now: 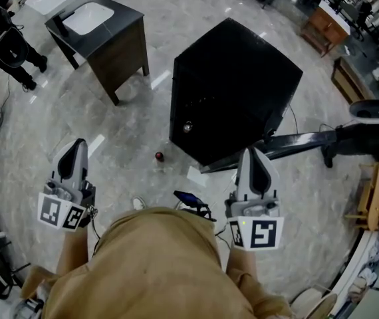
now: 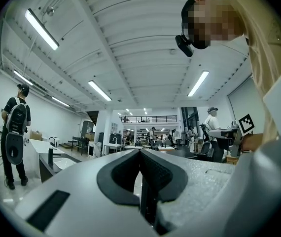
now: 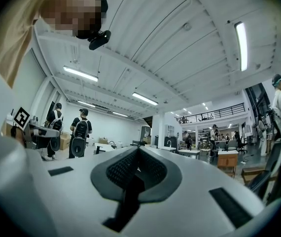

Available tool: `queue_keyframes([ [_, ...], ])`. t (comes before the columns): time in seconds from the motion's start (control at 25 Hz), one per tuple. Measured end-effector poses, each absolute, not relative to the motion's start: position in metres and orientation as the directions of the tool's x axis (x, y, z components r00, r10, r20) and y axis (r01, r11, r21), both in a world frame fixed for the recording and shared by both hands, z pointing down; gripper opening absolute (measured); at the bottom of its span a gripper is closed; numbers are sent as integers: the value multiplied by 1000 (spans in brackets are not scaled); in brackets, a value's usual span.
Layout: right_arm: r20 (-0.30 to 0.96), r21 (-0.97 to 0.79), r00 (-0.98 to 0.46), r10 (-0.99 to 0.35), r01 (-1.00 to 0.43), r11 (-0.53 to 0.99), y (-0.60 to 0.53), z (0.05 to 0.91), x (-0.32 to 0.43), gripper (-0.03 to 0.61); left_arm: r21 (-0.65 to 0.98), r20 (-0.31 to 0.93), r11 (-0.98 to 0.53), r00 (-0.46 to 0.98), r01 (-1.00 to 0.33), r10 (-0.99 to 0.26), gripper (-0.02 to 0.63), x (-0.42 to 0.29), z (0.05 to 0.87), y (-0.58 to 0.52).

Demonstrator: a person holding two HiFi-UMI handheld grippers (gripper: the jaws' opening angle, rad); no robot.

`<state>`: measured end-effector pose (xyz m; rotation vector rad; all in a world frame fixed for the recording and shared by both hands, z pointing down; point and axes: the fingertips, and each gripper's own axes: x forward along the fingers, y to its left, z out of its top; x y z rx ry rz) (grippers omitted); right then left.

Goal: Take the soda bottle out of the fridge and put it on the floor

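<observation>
Your left tongs (image 1: 78,145) are closed with nothing between them, and your right tongs (image 1: 252,154) are likewise closed and empty. The soda bottle (image 1: 159,157) stands upright on the floor (image 1: 120,155), its red cap facing up, near the black fridge (image 1: 236,85), which sits at its 1 o'clock. In the head view the bottle lies between the tongs and apart from both: at 3 o'clock from your left pair, 9 o'clock from your right.

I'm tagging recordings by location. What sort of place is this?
Probably a large open lab or workshop hall, not a home: a black fridge and a sink cabinet stand free on a polished stone floor, with work desks, strip lights and a mezzanine railing beyond.
</observation>
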<state>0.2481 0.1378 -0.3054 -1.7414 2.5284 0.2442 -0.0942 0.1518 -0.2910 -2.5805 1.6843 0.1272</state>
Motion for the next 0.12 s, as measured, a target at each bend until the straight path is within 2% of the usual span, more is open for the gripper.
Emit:
queue_keyframes([
  [0.12,-137,98,-359,-923,-932,348,143,-300,247,2,-12,-108,-410,409,-912,-906,2,-91,-290,155],
])
